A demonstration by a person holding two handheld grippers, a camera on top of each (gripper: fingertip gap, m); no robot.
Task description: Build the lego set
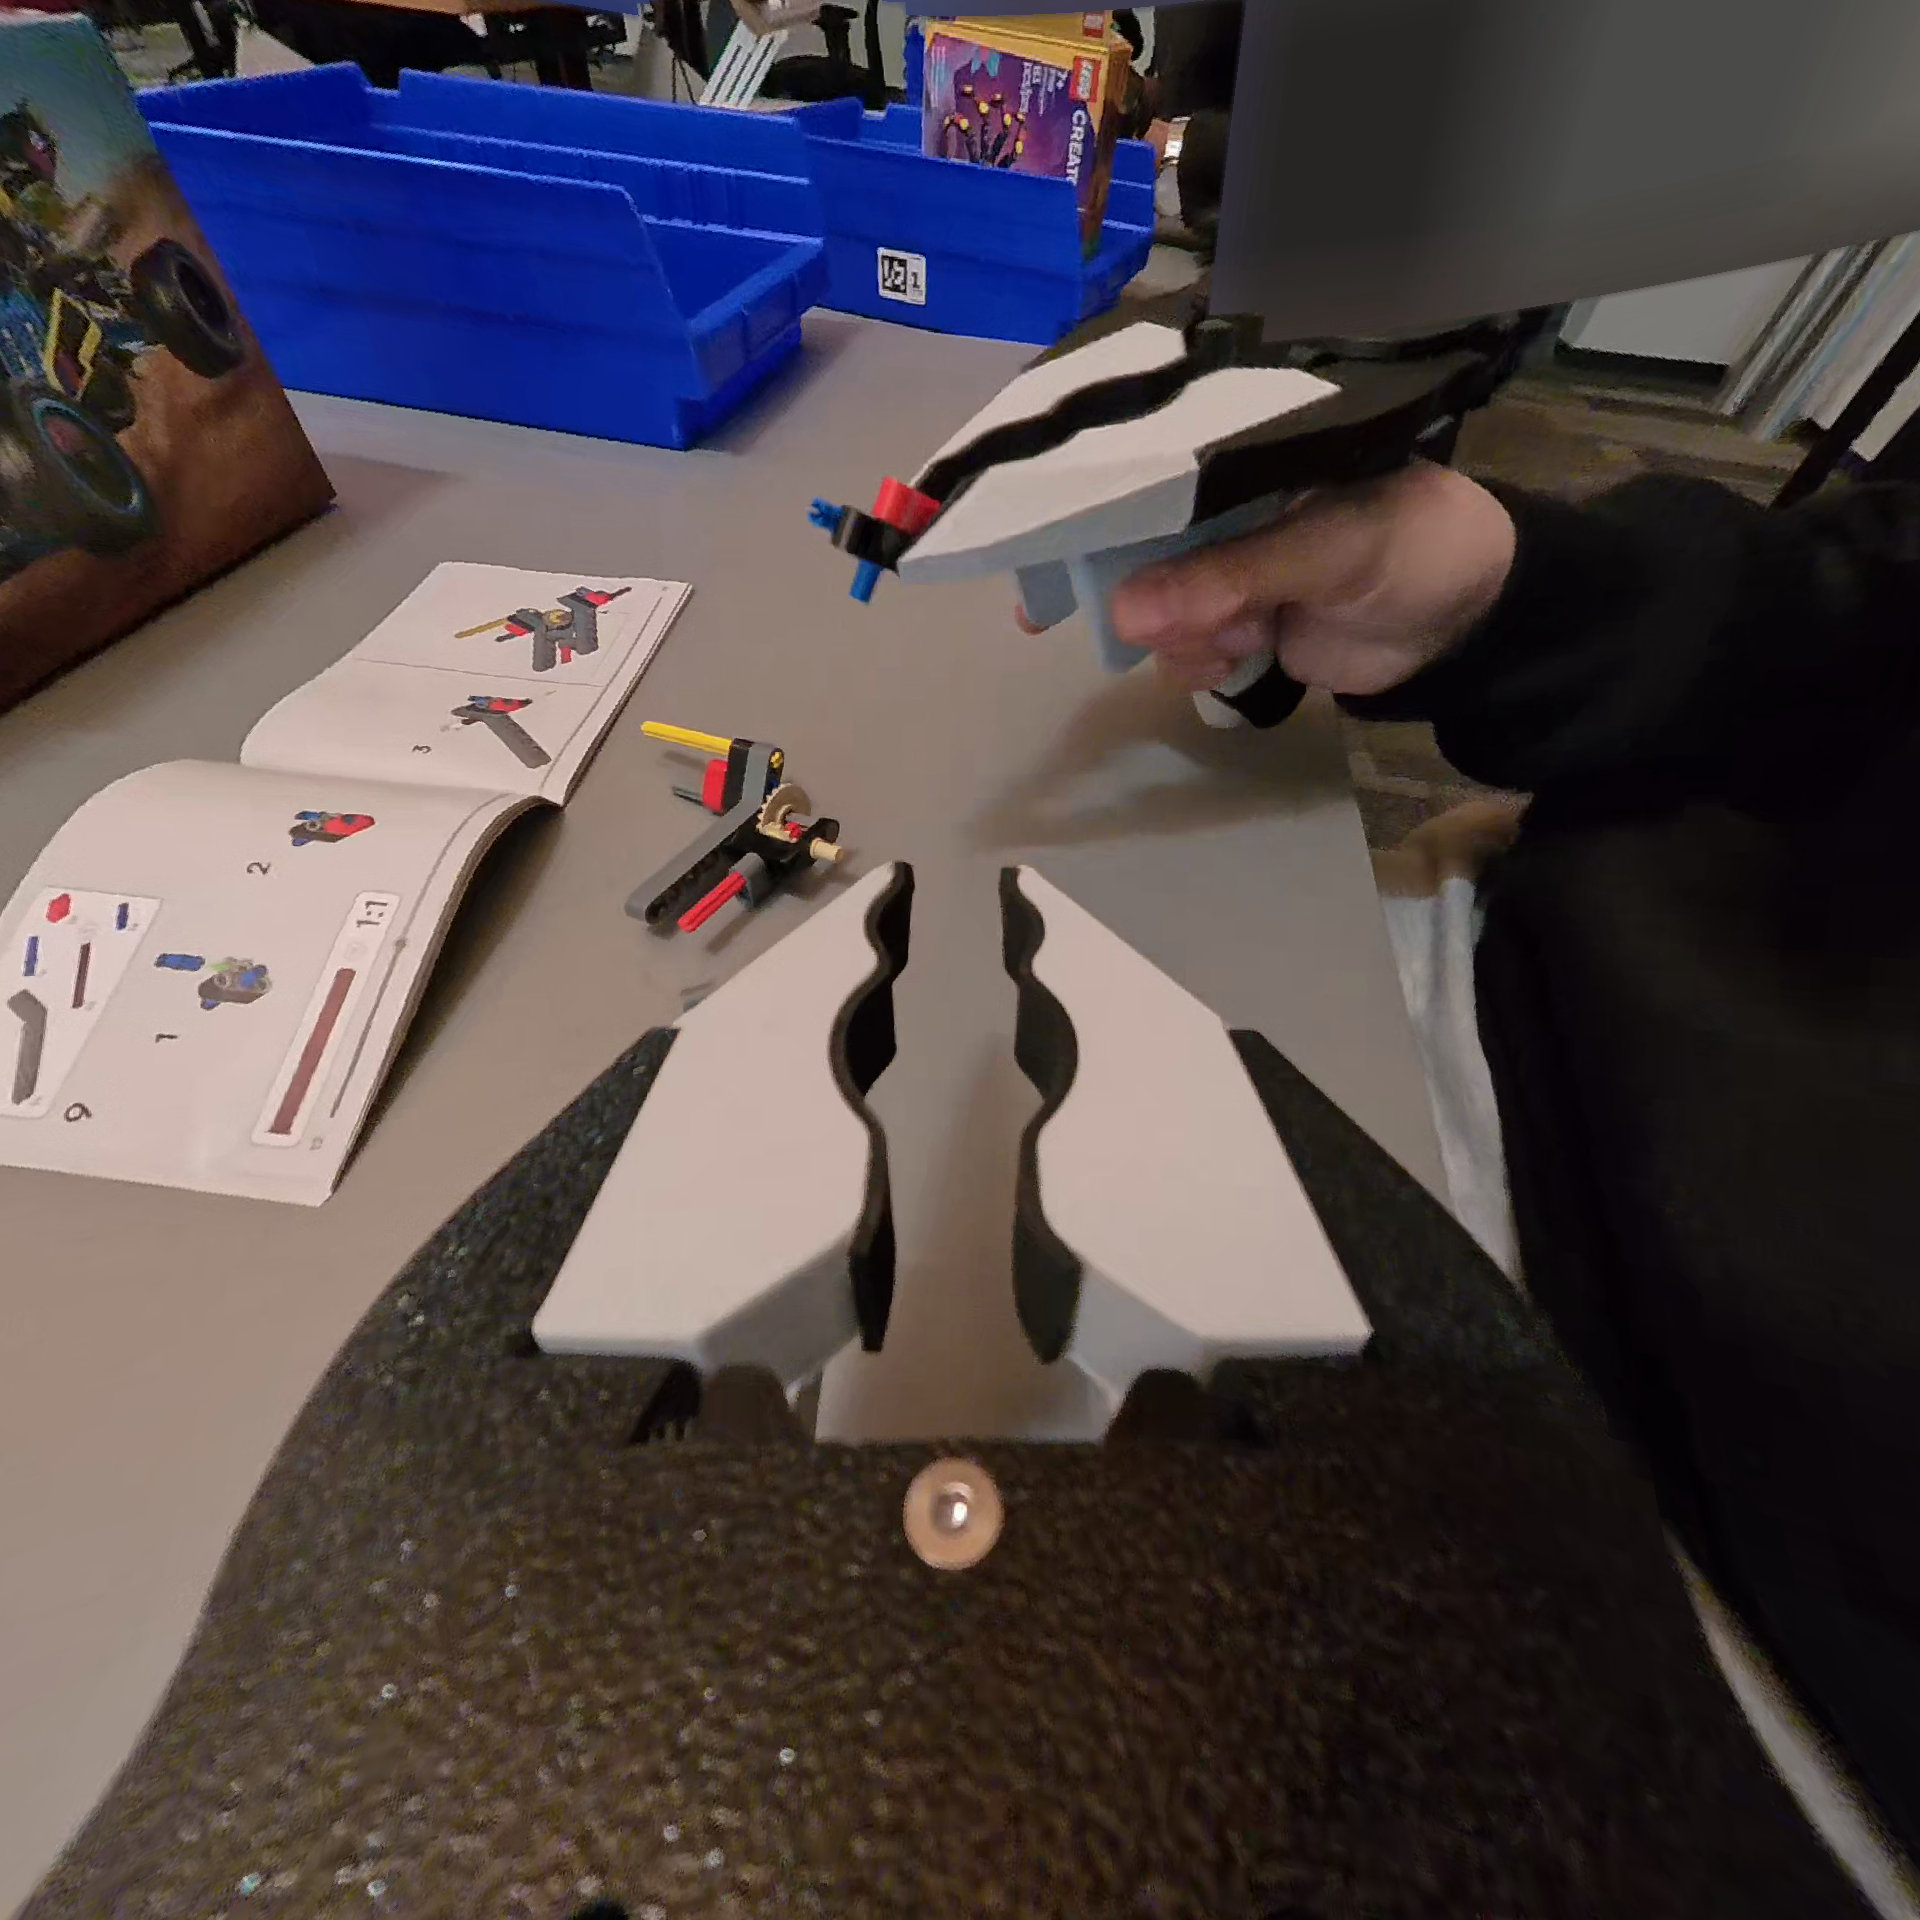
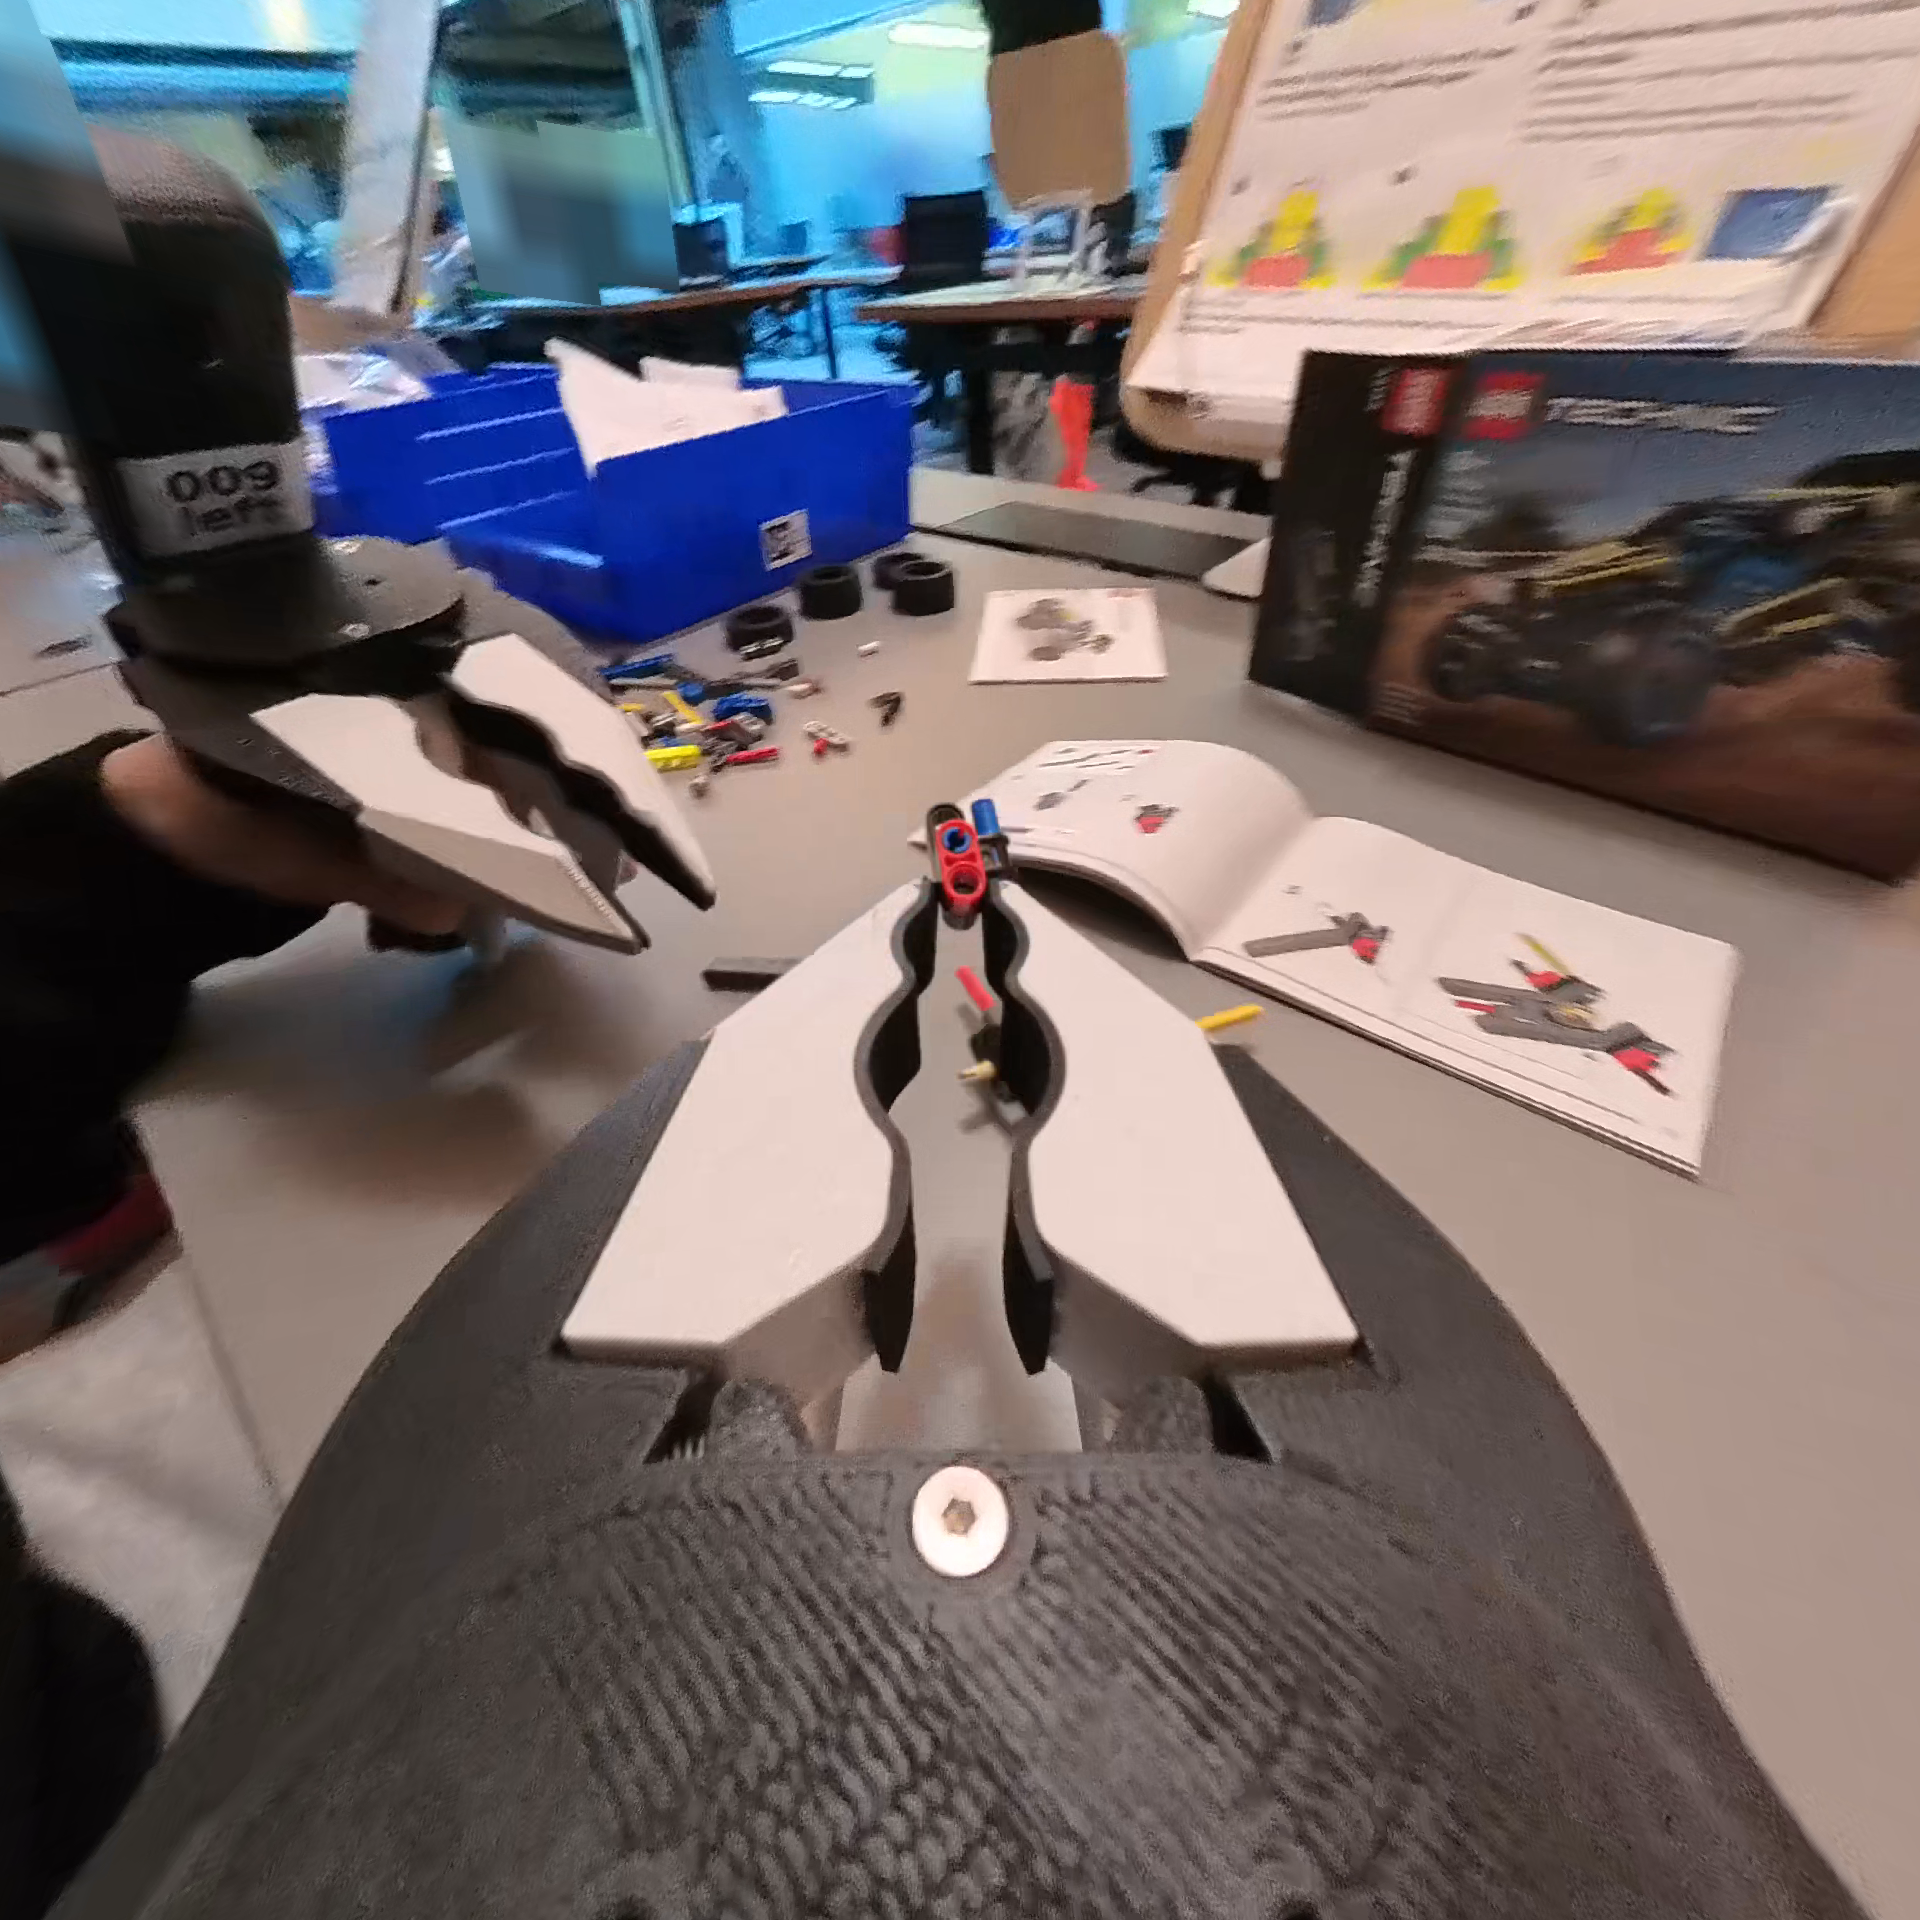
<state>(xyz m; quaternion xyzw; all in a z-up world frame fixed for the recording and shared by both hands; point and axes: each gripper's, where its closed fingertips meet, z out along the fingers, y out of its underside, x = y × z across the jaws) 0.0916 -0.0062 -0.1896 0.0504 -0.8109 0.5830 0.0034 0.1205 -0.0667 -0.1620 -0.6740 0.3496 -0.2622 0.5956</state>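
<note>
Lego build stands at an early stage, by my reading. Going left to right in the left wrist view: the set's box stands at the table's left edge; beside it the manual lies open at pages of small sub-steps. Just right of the manual, a partial assembly rests on the table: grey beam, black and red parts, a tan gear, a yellow axle sticking out. It is compact, nowhere near the vehicle pictured on the box.

The left claw hovers just right of that assembly, released, nothing between its fingers. Further right and higher, the right claw is clenched on a small sub-part of red, black and blue pieces, held clear of the table.

The right wrist view confirms the grip at the fingertips. It also shows a scatter of loose pieces and four tyres lying unused by the blue bins.

Judgement: one small module is assembled and one sub-part is in hand, probably due to join it. Most of the parts are unplaced, so the bulk of the work remains.
</note>
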